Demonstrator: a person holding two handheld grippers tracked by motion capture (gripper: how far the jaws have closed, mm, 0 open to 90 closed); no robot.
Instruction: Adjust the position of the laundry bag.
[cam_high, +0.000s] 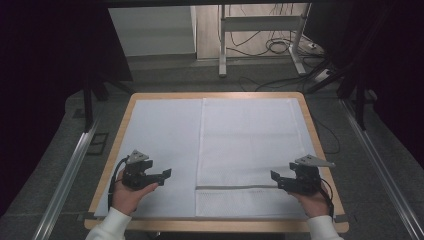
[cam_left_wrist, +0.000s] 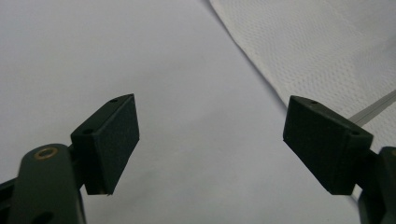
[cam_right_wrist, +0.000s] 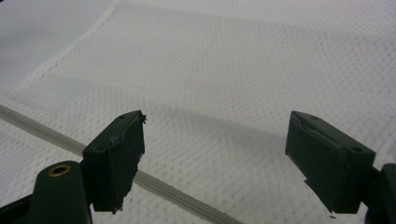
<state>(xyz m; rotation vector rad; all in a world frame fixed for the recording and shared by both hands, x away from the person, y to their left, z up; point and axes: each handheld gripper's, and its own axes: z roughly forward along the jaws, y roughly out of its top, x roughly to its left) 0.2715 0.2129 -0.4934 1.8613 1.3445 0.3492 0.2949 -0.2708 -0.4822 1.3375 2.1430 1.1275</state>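
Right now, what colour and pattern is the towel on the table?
White towel with a fine waffle weave and one grey stripe; clearest in the right gripper view.

1. The white towel (cam_high: 250, 145) has a fine waffle texture and lies flat, spread over the right half of the bench.
2. A grey stripe (cam_high: 235, 187) runs across the towel near its front edge, from side to side.
3. The left edge of the towel runs straight, about at the middle of the bench; its right edge is near the rim of the bench.

White sleeves; each black hand-held gripper (cam_high: 167, 178) bears a grey three-cornered plate and black cable
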